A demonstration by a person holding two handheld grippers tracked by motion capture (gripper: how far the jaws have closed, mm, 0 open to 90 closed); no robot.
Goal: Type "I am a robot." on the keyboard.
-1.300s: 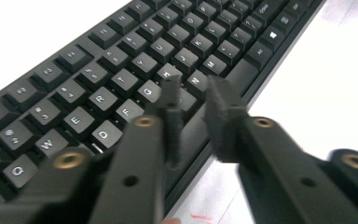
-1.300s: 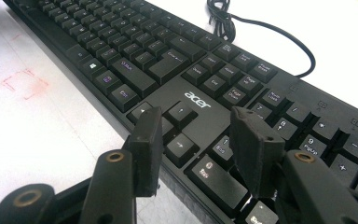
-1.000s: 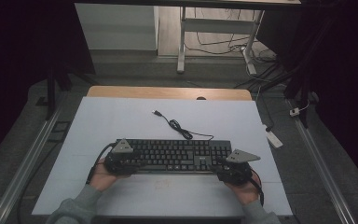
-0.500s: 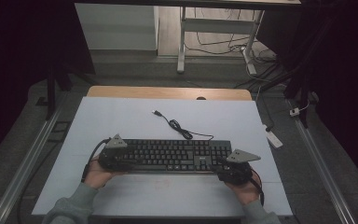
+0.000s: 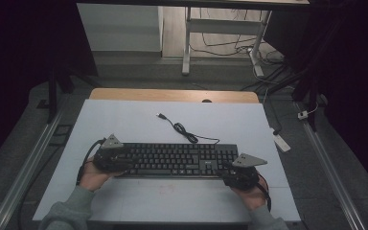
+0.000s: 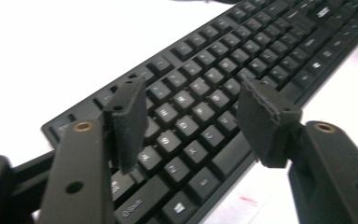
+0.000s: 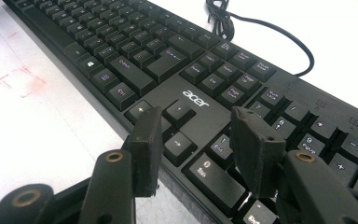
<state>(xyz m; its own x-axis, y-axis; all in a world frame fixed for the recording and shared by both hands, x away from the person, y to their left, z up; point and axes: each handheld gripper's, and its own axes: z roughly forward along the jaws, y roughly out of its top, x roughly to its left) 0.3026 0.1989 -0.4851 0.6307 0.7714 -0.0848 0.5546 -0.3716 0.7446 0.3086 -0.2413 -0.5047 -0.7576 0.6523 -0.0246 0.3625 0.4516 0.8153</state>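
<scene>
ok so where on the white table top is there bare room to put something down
The widest free patch is the far left of the white table top, between the wooden far edge and the black keyboard. The near strip in front of the keyboard is also bare. Mid-far is taken by the black coiled cable; the keyboard's ends are crowded by the left gripper and right gripper.

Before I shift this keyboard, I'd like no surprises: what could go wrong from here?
1. The left gripper hovers open over the keyboard, gripping nothing, its jaws having just been closing; pulling with the right gripper alone could swing the keyboard round.
2. The right gripper's pads sit over the arrow keys and number pad, so closing might press or pop keys.
3. The loose cable trails behind and could snag or drag.
</scene>
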